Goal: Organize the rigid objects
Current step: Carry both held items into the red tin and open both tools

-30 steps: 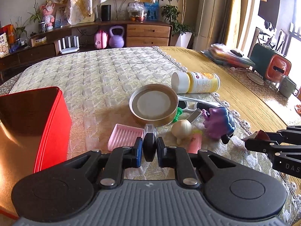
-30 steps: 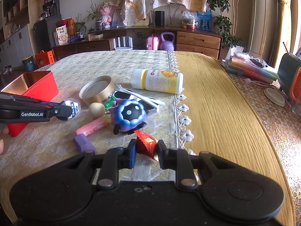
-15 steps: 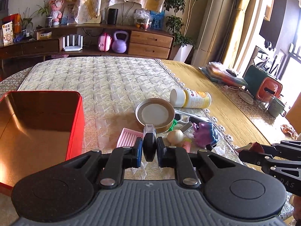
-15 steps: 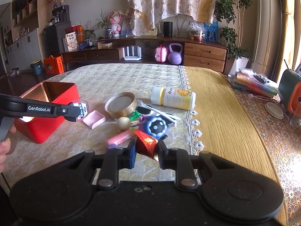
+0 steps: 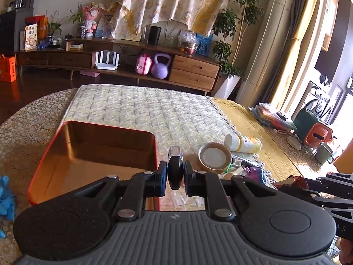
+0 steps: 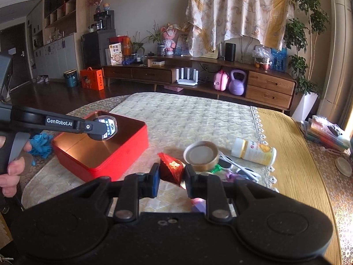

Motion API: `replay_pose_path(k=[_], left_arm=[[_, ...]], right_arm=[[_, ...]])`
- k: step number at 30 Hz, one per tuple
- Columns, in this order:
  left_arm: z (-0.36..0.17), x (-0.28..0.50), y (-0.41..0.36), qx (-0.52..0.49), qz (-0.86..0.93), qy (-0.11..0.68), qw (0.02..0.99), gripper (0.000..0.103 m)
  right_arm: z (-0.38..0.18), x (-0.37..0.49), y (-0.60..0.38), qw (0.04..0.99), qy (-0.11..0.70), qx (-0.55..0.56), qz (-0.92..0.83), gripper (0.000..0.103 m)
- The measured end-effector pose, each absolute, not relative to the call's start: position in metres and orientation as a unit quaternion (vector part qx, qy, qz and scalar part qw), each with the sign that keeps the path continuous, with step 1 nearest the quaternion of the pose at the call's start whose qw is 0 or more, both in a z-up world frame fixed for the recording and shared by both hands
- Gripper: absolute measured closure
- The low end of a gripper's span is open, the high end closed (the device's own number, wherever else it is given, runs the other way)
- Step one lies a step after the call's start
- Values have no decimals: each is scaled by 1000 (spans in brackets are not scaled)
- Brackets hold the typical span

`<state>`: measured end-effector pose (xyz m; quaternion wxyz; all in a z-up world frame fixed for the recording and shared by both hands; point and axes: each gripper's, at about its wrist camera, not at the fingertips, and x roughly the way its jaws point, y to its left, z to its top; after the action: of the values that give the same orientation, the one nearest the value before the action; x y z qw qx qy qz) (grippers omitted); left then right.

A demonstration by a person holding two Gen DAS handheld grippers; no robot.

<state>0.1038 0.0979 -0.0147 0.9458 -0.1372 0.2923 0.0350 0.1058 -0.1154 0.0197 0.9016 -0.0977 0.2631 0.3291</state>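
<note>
My left gripper (image 5: 174,177) is shut on a small round clear case with a black base (image 5: 175,167), held in the air over the right edge of the open red box (image 5: 94,154). The same case (image 6: 108,126) shows in the right wrist view above the red box (image 6: 123,152), gripped by the left gripper (image 6: 103,128). My right gripper (image 6: 171,177) is shut on a red foil packet (image 6: 172,169), held above the table to the right of the box. The packet (image 5: 291,180) also shows at the right edge of the left wrist view.
On the quilted cloth lie a round gold tin (image 6: 200,156), a white and yellow bottle (image 6: 253,152) on its side, white sunglasses (image 6: 238,169) and a purple toy (image 5: 256,173). A blue cloth (image 6: 40,144) lies left of the box. Books (image 6: 326,130) sit far right.
Both grippers have risen and moved left toward the red box, each still holding its object. The left gripper's case now hangs over the box's right edge.
</note>
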Motion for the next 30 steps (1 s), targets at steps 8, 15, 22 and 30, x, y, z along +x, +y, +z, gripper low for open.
replay_pose_path(k=[8, 15, 22, 30], left_arm=[[-12, 93, 157, -151, 73, 287, 943, 88], [-30, 107, 194, -152, 98, 305, 935, 88], [-47, 135, 219, -141, 110, 321, 930, 88], [-68, 169, 233, -121, 114, 351, 922, 88]], right_arm=[[22, 103, -52, 886, 255, -121, 366, 80], [16, 124, -1, 876, 262, -138, 380, 80], [-3, 153, 49, 864, 266, -175, 390, 80], [-36, 189, 94, 845, 291, -221, 391, 80]])
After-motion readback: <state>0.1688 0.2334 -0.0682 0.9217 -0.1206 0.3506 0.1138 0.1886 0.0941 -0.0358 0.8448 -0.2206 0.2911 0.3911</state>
